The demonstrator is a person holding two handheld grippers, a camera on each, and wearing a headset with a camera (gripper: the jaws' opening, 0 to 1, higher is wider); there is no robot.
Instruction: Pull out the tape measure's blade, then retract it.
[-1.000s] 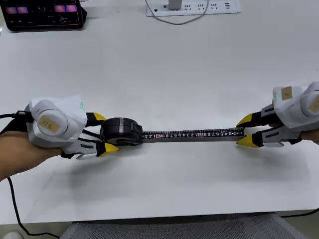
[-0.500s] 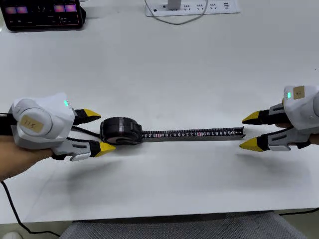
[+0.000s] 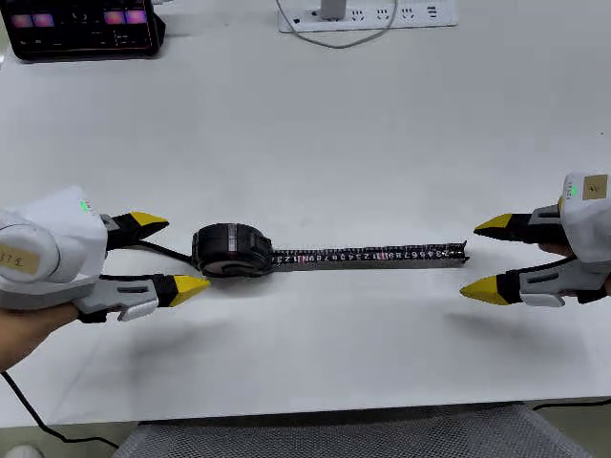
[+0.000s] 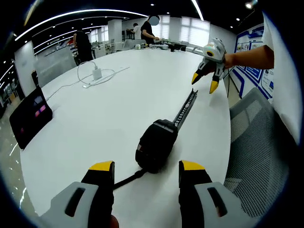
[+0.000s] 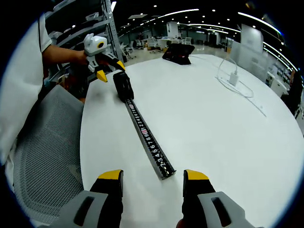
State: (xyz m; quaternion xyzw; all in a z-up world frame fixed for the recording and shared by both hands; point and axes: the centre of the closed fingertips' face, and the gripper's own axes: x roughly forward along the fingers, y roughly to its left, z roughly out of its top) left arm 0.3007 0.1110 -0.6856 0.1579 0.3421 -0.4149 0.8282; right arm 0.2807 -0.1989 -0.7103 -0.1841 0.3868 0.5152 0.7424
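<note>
Left gripper (image 3: 179,252) and right gripper (image 3: 472,260) backed away, fingers (image 3: 143,219) spread, from tape measure (image 3: 229,251) on white table (image 3: 334,124).

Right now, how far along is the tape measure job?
Done: the blade lies pulled out of the case, flat on the table. In hand: nothing; the left gripper and right gripper are both open, one at either end, touching neither case nor blade. Left: retracting the blade into the case.
</note>
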